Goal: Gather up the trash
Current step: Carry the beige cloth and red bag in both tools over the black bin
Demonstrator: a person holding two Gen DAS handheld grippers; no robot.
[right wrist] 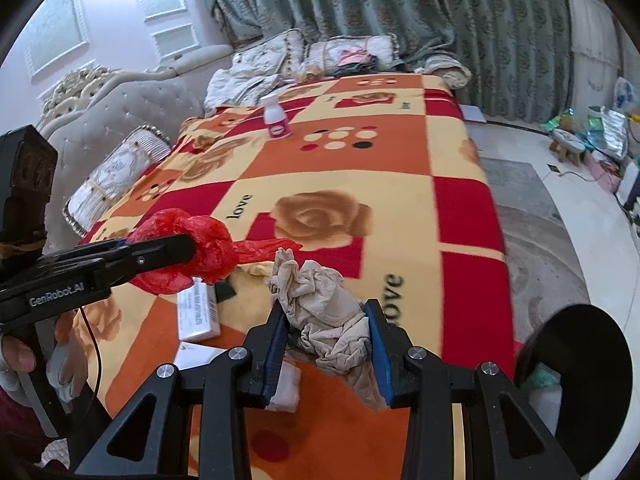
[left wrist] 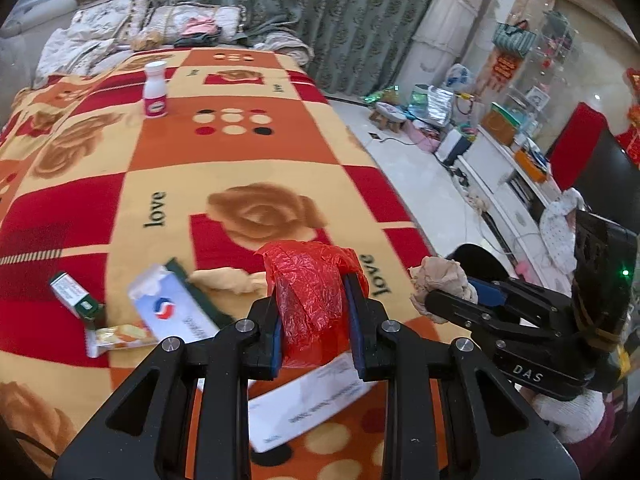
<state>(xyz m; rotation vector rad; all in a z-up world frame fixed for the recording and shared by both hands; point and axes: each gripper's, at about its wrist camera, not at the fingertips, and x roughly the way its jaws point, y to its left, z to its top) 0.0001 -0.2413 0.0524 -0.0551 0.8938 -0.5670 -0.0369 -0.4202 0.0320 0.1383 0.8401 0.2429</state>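
Left gripper (left wrist: 316, 312) clenched on crumpled red plastic bag (left wrist: 312, 280), right gripper (right wrist: 326, 346) on wadded beige tissue (right wrist: 324, 304), both lifted above blanket (right wrist: 340, 164); light, soft, likely slippery; best pinched mid-bulk

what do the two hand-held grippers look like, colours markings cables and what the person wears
Both are black angular frames with triangular cut-outs, silver round bolts and blue pads on the fingers. The left hand-held gripper reads "GenRobot.AI" in white, and a thin black cable hangs beneath it. The right hand-held gripper reads "DAS" and shows a small green light. The person wears white gloves and dark red sleeves.
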